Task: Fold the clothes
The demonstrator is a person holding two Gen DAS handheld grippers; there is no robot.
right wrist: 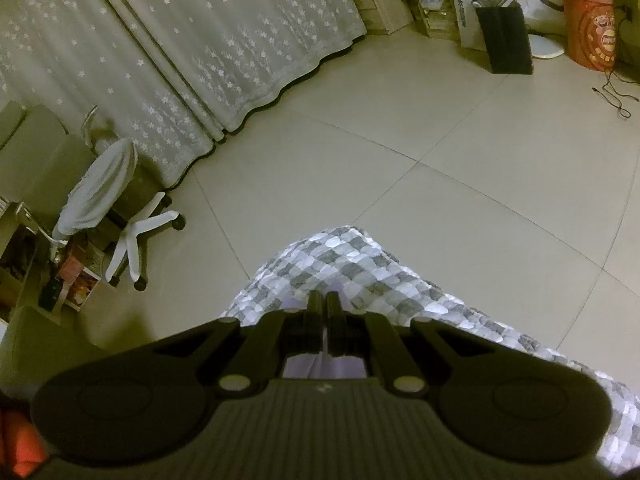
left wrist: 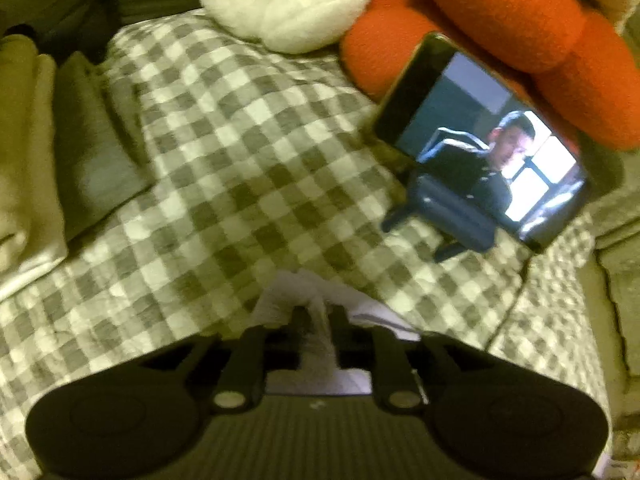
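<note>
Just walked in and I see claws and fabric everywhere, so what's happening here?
A person is folding laundry with two handheld claws. The left claw is shut on a white garment over the checkered blanket, beside a propped phone. The right claw pinches pale fabric at the blanket's edge above the tiled floor.

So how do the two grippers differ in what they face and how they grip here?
The left gripper points over the checked bedspread toward a propped phone; the right gripper looks out over the bare tiled floor.
The left gripper's fingers stand slightly apart around bunched pale cloth; the right gripper's fingers nearly meet on a thin fold.
Both are shut on pale cloth.
</note>
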